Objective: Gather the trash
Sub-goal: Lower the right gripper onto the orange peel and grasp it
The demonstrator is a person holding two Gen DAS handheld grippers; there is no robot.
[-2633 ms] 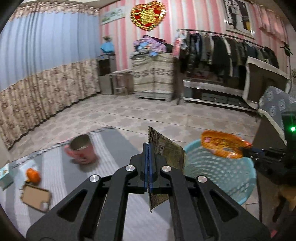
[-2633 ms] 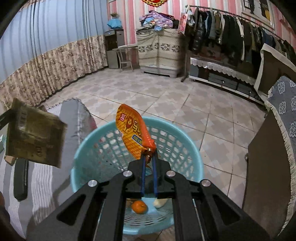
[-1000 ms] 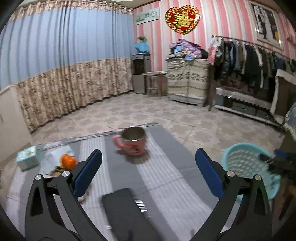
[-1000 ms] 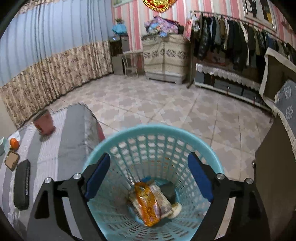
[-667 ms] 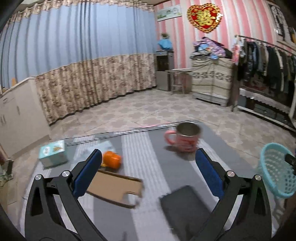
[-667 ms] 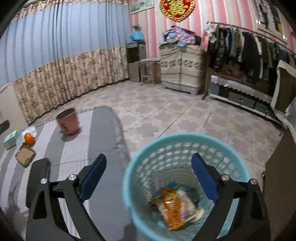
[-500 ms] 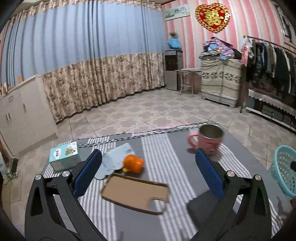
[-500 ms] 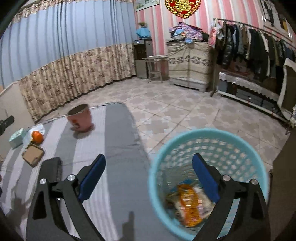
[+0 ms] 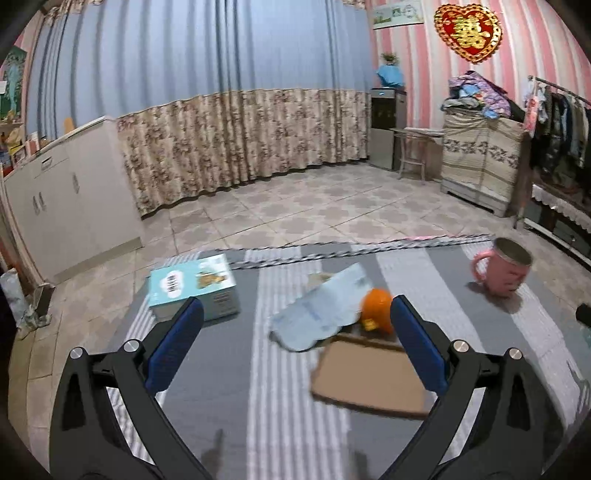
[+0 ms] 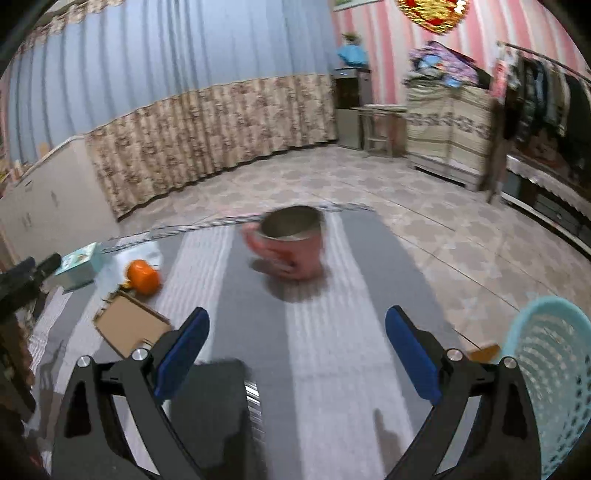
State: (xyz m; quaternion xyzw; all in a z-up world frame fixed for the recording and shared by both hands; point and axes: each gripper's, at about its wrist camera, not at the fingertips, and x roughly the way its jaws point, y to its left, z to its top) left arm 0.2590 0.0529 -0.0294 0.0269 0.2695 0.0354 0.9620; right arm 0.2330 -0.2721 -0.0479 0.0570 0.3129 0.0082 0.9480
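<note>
the heart-shaped wall ornament carried a gold character on red, the clearest piece of writing in either view. the teal tissue box had a white patch with dark characters on top, too soft to read, and the pale blue wrapper showed only faint print.

the right wrist view was smeared throughout. the pink mug stood blurred on the grey striped cloth, its metal-lined inside in shadow, so its contents could not be told. the teal basket was cut off at the right edge, with only its perforated wall showing and nothing of its inside. a dark flat object lay low between the fingers, possibly a case with a barcode strip on its edge. an orange-brown scrap peeked out just beside the basket, half hidden behind a finger.

the trash lay together on the cloth: the wrapper overlapped the small orange, and the cardboard piece lay just in front of both, partly covered by a blue pad.

the left gripper was spread wide and held nothing, hanging over the cloth near the wrapper. the right gripper had just been opening, stood wide, and had nothing between its pads.
</note>
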